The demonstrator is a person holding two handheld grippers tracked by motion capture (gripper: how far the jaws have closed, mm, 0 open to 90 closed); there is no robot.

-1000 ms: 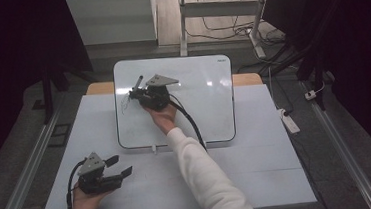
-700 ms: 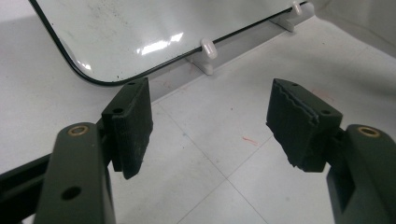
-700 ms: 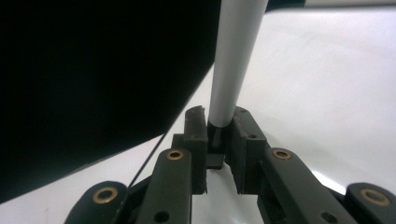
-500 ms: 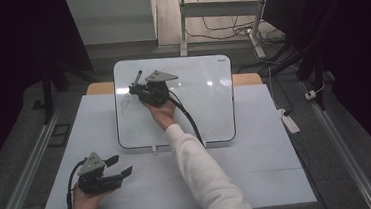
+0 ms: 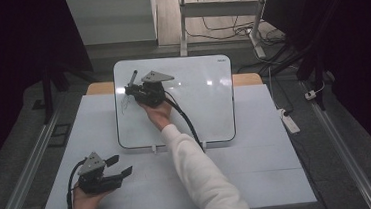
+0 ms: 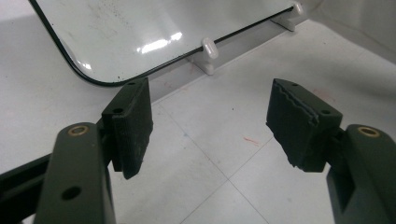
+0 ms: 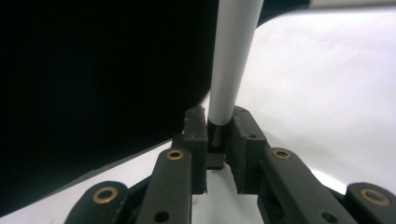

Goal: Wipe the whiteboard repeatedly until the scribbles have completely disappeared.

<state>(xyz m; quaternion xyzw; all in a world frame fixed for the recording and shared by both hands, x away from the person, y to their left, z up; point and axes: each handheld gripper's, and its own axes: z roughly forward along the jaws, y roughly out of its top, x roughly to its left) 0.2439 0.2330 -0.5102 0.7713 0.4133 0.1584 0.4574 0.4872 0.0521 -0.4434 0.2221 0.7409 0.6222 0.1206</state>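
A white whiteboard lies on the white table. Over its far left part my right gripper is shut on a marker that stands nearly upright. Thin drawn lines show on the board just near of it. In the right gripper view the grey marker barrel rises from between the pads of the right gripper, above the board. My left gripper rests at the table's near left, open and holding nothing. In its own view the left gripper faces the board's near corner.
Two white clips hold the board's near edge. A power strip and cables lie on the floor to the right of the table. Metal rails run along both sides. A stand's legs rise beyond the board.
The right gripper has shifted slightly leftward over the board with the marker in it. The left gripper has stayed where it was.
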